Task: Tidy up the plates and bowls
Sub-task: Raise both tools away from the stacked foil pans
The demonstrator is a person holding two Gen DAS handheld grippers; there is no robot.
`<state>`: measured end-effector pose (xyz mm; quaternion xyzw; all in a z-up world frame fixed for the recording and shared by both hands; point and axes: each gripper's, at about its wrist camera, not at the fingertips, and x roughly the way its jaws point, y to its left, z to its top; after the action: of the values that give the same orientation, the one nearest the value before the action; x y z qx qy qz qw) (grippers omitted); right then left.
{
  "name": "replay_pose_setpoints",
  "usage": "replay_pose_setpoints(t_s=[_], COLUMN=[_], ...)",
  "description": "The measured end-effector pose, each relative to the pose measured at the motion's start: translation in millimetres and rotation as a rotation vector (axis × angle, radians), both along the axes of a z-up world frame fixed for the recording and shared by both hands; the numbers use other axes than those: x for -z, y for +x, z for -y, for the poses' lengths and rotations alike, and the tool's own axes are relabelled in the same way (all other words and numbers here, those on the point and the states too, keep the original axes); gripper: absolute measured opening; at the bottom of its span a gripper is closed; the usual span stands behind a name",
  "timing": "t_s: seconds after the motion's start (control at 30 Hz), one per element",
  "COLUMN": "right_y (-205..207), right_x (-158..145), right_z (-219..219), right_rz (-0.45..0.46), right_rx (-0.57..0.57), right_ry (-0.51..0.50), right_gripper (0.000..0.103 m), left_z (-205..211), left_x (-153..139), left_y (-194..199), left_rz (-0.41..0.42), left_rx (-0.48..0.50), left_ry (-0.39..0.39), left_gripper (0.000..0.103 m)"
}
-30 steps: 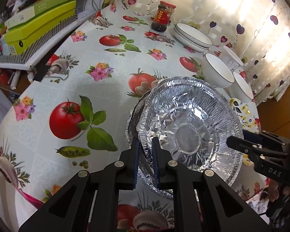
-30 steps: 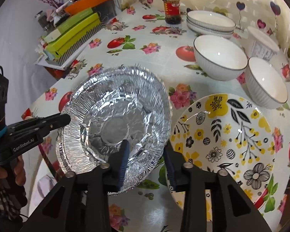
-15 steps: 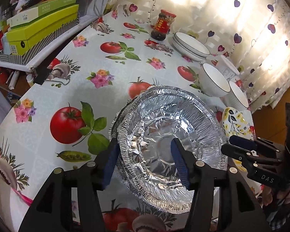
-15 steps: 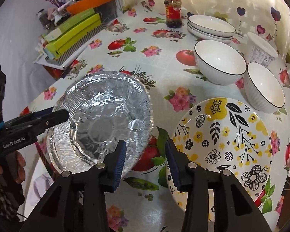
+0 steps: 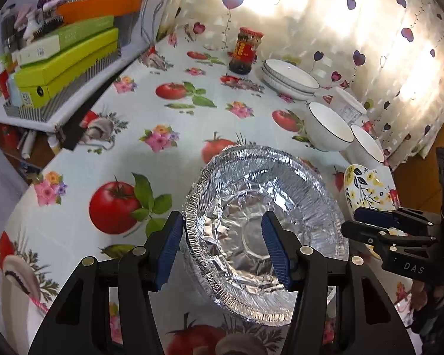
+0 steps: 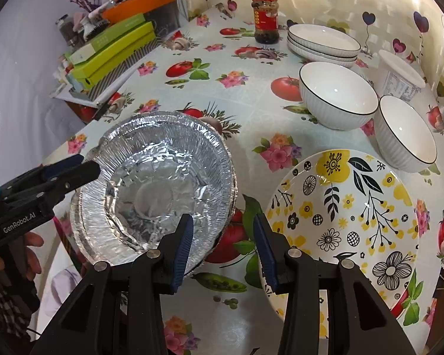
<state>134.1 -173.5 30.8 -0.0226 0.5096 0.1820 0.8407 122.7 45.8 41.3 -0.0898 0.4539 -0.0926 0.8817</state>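
Observation:
A stack of crinkled foil pans (image 5: 263, 230) (image 6: 154, 189) rests on the tomato-print tablecloth (image 5: 151, 112). My left gripper (image 5: 222, 236) is open astride the stack's near-left rim, one pad outside and one over the pan's inside, neither pressing; in the right wrist view the left gripper (image 6: 83, 167) reaches the stack's left rim. My right gripper (image 6: 223, 227) is open just right of the stack, over the cloth, holding nothing; the right gripper (image 5: 367, 222) hovers by the stack's right side. A yellow-flowered plate (image 6: 355, 207) (image 5: 367, 189) lies to the right.
Two white bowls (image 6: 337, 94) (image 6: 405, 136) stand behind the flowered plate. Beyond them are a stack of white plates (image 6: 322, 41), a red-labelled jar (image 6: 265, 19) and a white tub (image 6: 399, 77). Green boxes (image 6: 112, 53) sit at the table's left edge.
My left gripper was shut on the foil pans' rim and has opened and let go. The stack moved left, away from the flowered plate, and settled. The right gripper barely moved.

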Motion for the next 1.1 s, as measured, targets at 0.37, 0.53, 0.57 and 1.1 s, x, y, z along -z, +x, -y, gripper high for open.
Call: replay_pose_setpoints(t_s=[0.37, 0.53, 0.57, 1.1], right_y=[-0.7, -2.4, -2.3, 5.2], right_x=[1.4, 7.6, 9.0, 23.9], right_z=[2.0, -5.0, -6.7, -42.7], right_rz=[0.012, 0.003, -0.001, -0.041], right_rx=[0.014, -0.004, -0.009, -0.044], right_ry=[0.027, 0.033, 0.034, 0.064], right_gripper=[0.042, 0.042, 0.042, 0.042], left_z=[-21.4, -25.2, -25.4, -50.1], left_x=[0.7, 14.0, 16.6, 40.7], left_y=[-6.2, -7.5, -8.1, -6.4], left_rz=[0.015, -0.031, -0.037, -0.091], left_rx=[-0.081, -0.082, -0.078, -0.125], left_ry=[-0.035, -0.056, -0.066, -0.118], left_gripper=[0.056, 0.056, 0.056, 0.056])
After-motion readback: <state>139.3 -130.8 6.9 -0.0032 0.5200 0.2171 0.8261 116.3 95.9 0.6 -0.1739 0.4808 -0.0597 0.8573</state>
